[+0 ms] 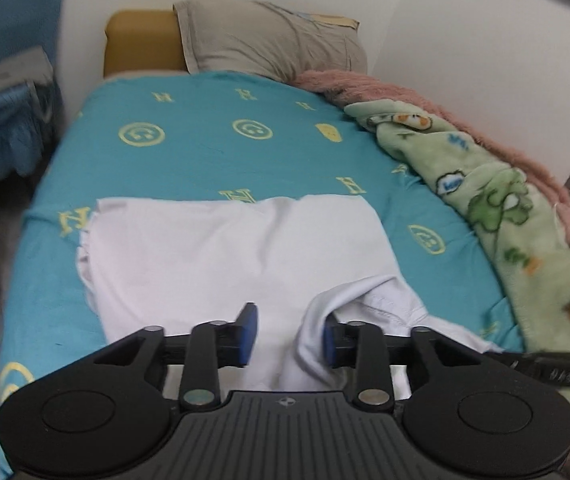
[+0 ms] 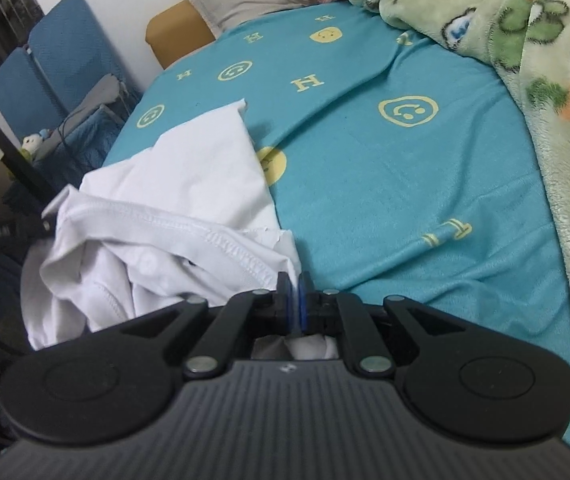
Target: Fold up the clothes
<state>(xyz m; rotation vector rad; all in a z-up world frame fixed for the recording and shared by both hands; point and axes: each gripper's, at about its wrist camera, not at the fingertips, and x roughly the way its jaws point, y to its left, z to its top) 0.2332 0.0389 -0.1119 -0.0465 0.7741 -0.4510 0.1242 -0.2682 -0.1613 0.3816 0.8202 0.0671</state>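
White shirt (image 1: 213, 256) lies on the bed (image 1: 213, 152), far part flat and squared, near hem bunched into a raised fold (image 1: 325, 320). Left gripper (image 1: 287, 334): jaws apart, fold draped against the right pad, not pinched. Right gripper (image 2: 295, 300): jaws nearly together at the stitched hem (image 2: 221, 240); whether cloth is caught between the pads, cannot tell. Judgement: mid-fold, near edge needs tidying. Take one layer only, near the corners, lift both sides evenly, lay flat, smooth outward. Green blanket (image 1: 505, 216) sits well clear, to the right.
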